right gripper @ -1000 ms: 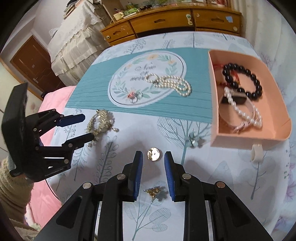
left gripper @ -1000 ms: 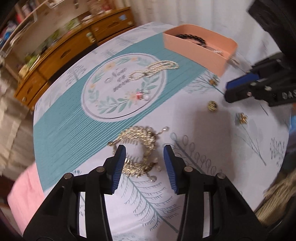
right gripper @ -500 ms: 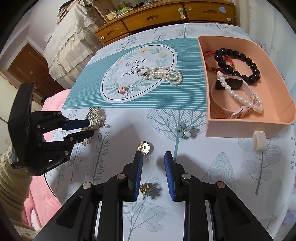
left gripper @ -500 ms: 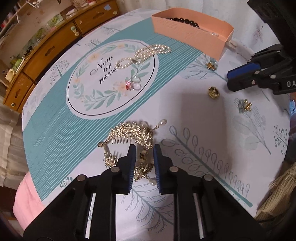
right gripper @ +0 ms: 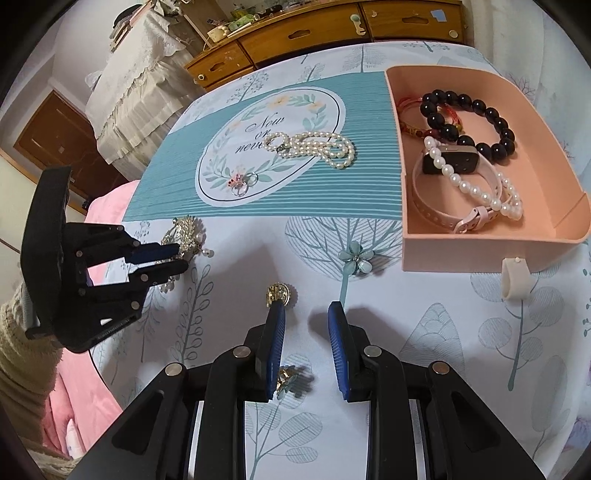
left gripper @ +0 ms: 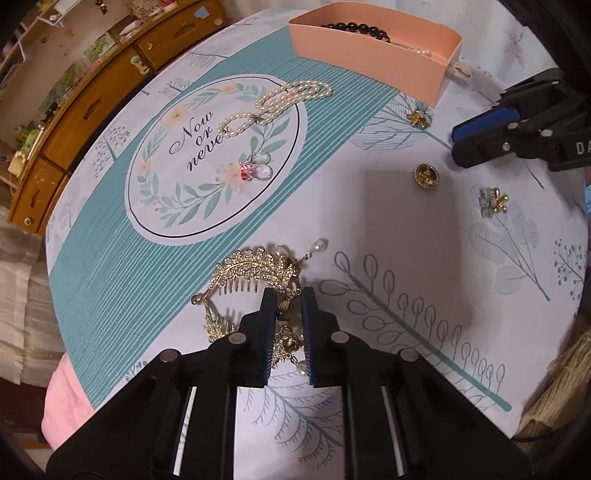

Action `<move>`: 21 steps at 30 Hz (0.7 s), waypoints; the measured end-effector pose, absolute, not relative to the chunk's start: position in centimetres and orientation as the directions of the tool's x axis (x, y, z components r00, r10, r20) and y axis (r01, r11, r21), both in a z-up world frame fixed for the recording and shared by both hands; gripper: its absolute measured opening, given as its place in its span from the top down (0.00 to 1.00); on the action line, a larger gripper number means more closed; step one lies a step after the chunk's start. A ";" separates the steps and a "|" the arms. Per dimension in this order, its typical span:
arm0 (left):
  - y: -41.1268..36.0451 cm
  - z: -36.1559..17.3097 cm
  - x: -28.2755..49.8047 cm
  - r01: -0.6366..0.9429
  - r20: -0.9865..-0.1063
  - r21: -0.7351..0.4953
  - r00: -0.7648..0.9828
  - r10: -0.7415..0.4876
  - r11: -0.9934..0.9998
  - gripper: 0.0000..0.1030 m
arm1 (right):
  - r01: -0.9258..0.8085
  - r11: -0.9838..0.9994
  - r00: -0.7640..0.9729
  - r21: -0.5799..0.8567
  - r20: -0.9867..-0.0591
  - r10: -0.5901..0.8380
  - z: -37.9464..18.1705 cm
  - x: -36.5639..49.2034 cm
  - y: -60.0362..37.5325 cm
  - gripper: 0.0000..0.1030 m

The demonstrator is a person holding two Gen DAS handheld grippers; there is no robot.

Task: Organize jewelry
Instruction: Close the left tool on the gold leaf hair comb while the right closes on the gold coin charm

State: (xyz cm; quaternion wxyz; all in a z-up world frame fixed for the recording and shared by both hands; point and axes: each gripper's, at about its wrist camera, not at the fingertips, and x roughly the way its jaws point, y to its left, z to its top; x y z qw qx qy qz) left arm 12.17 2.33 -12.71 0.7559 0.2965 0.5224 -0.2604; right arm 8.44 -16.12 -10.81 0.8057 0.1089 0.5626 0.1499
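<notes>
My left gripper (left gripper: 289, 295) is shut on a gold leaf hair comb (left gripper: 251, 271) with pearl drops, which lies on the tablecloth; it also shows in the right wrist view (right gripper: 184, 230). My right gripper (right gripper: 306, 310) is open and empty, just right of a round gold brooch (right gripper: 279, 293). A pink tray (right gripper: 554, 173) at the right holds a black bead bracelet (right gripper: 476, 125), a pearl bracelet and a pink watch. A pearl necklace (left gripper: 280, 99) and rings (left gripper: 255, 170) lie on the round print.
A blue flower brooch (right gripper: 356, 256) lies in front of the tray, another small flower piece (right gripper: 286, 380) under my right gripper. A white ring-shaped piece (right gripper: 513, 278) lies by the tray's near corner. Wooden drawers (right gripper: 332, 29) stand behind the table. The table's left edge drops to a pink bed.
My left gripper closed from wide open onto the gold hair comb. My right gripper has drawn closer to the round gold brooch, still open.
</notes>
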 end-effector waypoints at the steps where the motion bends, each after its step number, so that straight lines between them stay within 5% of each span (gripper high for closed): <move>1: 2.3 -12.7 12.3 0.687 -0.945 0.170 0.316 -0.081 0.707 0.90 | -0.120 0.931 0.324 0.345 -0.873 0.365 -10.7 8.5 -16.1 0.77; 21: 5.9 -7.0 13.0 0.381 -0.901 0.058 0.418 -0.116 0.923 1.00 | -0.276 0.947 0.317 0.165 -0.914 0.252 -11.4 8.4 -10.3 0.70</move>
